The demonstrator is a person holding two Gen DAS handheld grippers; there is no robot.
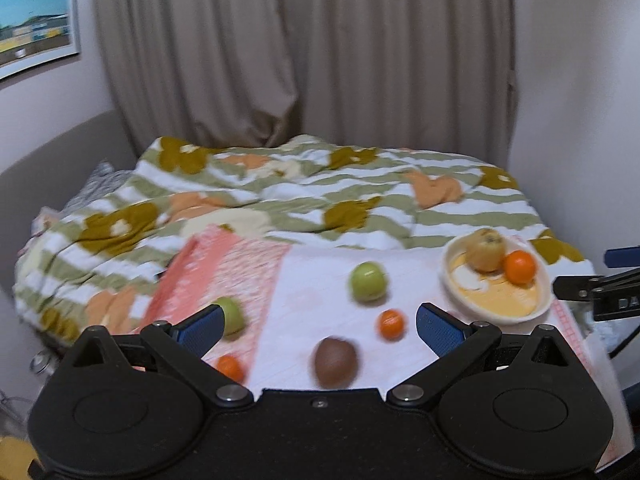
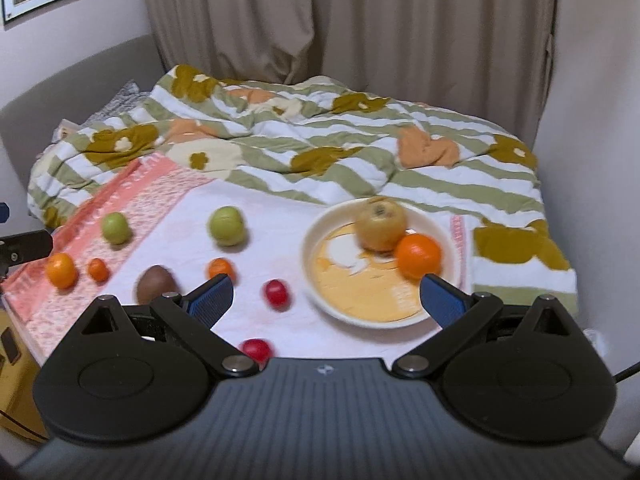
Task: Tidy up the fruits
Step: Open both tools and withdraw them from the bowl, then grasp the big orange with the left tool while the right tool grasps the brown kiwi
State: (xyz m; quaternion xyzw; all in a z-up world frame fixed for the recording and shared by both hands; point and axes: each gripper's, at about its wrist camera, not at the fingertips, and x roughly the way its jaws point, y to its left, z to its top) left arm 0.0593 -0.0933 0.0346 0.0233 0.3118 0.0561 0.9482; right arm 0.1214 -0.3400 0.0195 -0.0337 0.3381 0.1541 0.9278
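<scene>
A cream bowl [image 2: 320,240] on the white-and-pink cloth holds a yellow-brown pear [image 2: 380,226] and an orange [image 2: 418,256]; it also shows in the left wrist view [image 1: 460,280]. Loose on the cloth lie two green apples [image 2: 227,226] [image 2: 115,228], a brown kiwi [image 2: 154,282], small oranges [image 2: 61,270] [image 2: 98,269] [image 2: 220,269] and two red fruits [image 2: 276,293] [image 2: 256,350]. My right gripper [image 2: 326,300] is open and empty before the bowl. My left gripper [image 1: 318,326] is open and empty above the kiwi [image 1: 335,362] and a small orange [image 1: 391,324].
The cloth [image 2: 280,216] lies at the near edge of a bed with a striped floral duvet [image 2: 320,148]. Curtains [image 2: 320,20] hang behind. A wall stands close on the right [image 2: 592,120]. Framed pictures hang at upper left [image 1: 36,28].
</scene>
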